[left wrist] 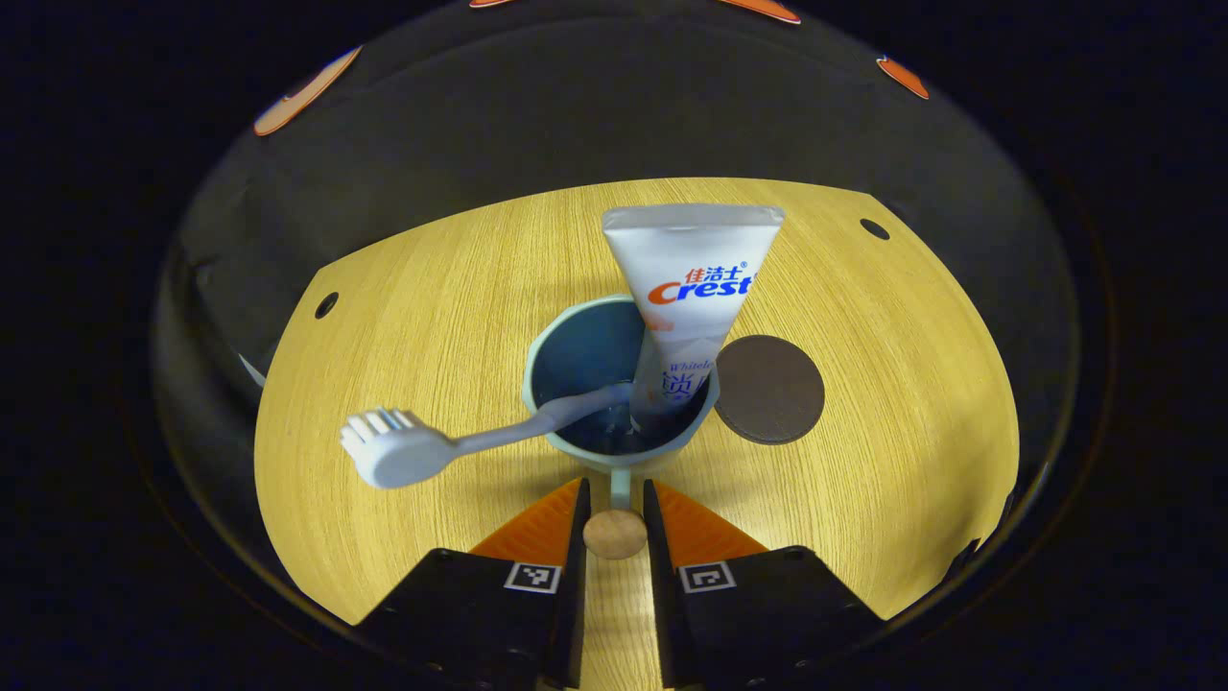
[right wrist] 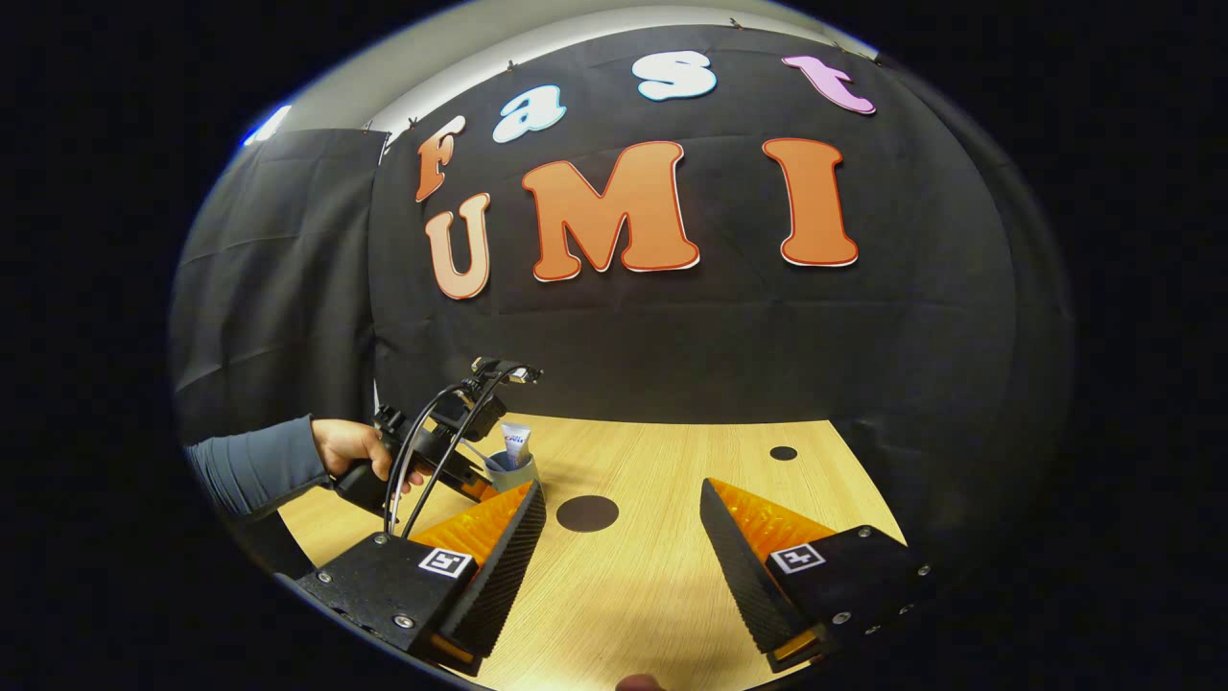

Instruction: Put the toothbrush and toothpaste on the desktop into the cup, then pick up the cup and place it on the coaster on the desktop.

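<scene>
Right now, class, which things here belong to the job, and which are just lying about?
Job:
cup, its handle between the left tool's fingers
toothbrush, in the cup
toothpaste, in the cup
coaster, beside the cup

Lying about:
nothing else on the desk; right tool idle, open
</scene>
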{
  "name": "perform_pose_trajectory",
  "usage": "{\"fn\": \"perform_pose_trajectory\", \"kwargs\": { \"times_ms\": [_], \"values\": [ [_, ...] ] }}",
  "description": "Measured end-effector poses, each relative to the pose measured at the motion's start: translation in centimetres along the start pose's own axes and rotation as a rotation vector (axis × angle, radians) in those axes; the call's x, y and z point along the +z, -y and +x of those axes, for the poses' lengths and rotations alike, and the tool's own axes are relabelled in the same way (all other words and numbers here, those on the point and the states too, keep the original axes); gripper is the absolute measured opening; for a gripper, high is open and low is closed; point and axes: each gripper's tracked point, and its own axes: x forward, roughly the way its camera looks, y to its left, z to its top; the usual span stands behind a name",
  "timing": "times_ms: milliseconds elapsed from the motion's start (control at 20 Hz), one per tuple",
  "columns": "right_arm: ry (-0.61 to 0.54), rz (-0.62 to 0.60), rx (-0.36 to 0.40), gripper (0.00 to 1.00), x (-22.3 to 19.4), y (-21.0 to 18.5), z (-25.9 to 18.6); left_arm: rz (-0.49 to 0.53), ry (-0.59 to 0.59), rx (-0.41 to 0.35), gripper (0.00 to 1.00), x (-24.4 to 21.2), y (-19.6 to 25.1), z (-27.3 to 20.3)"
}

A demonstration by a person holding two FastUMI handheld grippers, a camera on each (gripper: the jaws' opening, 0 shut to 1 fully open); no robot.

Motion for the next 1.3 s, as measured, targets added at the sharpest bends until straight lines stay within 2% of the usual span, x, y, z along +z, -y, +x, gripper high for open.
{"fn": "perform_pose_trajectory", "kwargs": {
  "times_ms": [200, 350, 650, 900, 1050, 1300],
  "values": [
    [-0.006, 0.026, -0.016, 0.97, -0.5, 1.1, 0.1, 0.032, -0.037, 0.011, 0.31, 0.7, 1.3, 1.3],
    [-0.009, 0.049, -0.019, 0.97, -0.8, 1.6, 0.3, 0.027, -0.021, -0.002, 0.24, 1.5, 1.7, 1.8],
    [-0.017, 0.044, -0.014, 0.97, -1.3, 1.3, 0.3, 0.007, 0.038, -0.017, 0.18, 2.7, 0.4, 0.4],
    [-0.016, 0.037, -0.011, 0.97, -1.0, 0.9, 0.1, -0.016, 0.083, -0.011, 0.17, 3.0, 0.2, -0.2],
    [-0.009, 0.036, -0.008, 0.97, -0.7, 0.7, 0.0, 0.004, 0.110, -0.013, 0.17, 3.5, 0.3, -1.0],
    [-0.004, 0.031, -0.011, 0.97, -0.8, 0.6, -0.4, 0.049, 0.139, -0.067, 0.17, 4.6, 0.8, -1.3]
  ]
}}
